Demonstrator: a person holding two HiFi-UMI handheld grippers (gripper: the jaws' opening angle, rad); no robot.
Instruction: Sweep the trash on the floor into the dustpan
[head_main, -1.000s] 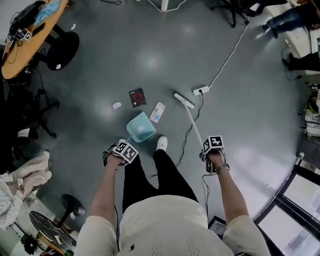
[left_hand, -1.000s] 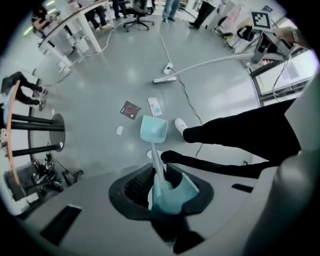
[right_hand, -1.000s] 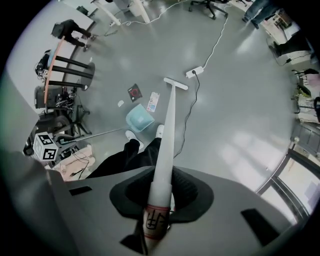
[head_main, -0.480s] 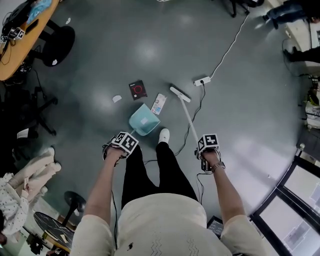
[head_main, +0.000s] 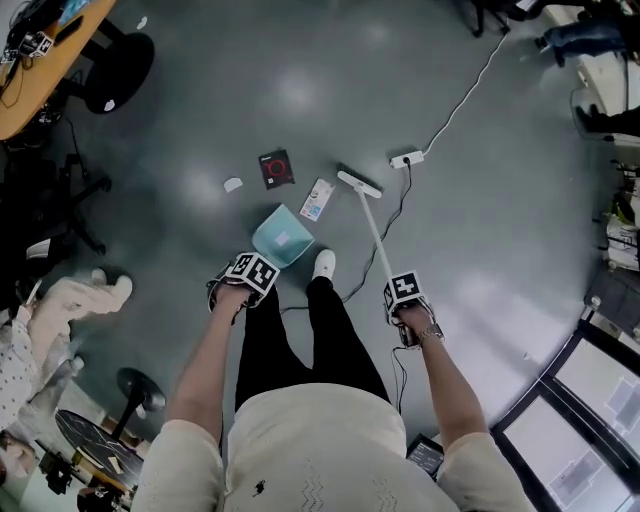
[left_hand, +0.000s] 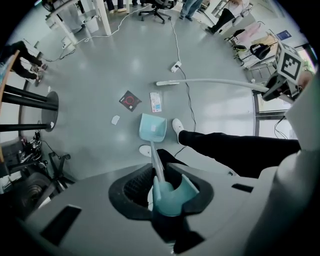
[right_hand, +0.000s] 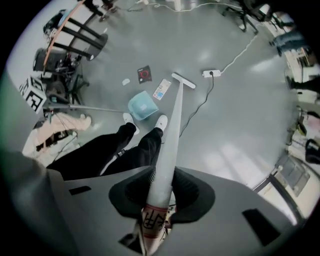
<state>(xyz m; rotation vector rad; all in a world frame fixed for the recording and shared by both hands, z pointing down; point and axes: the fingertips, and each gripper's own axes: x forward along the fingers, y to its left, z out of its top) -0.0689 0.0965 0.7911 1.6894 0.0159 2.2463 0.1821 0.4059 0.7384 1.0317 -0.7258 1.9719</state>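
Fingers (left_hand: 131, 191) of left gripper (left_hand: 162, 187) gripping dustpan (head_main: 282, 236) handle, right gripper (right_hand: 160, 192) fingers (right_hand: 129, 194) gripping broom (head_main: 377, 236), broom head beside carton (head_main: 317, 199) on floor (head_main: 480, 200)

Light-blue dustpan (head_main: 282, 236), white broom (head_main: 372, 222)

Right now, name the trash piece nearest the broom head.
The white-and-blue packet beside the broom head; the black packet and white scrap lie farther left.

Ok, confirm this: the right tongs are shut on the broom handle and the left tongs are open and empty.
Not empty: the left gripper view shows the left tongs shut on the dustpan handle. The right tongs are shut on the broom handle.
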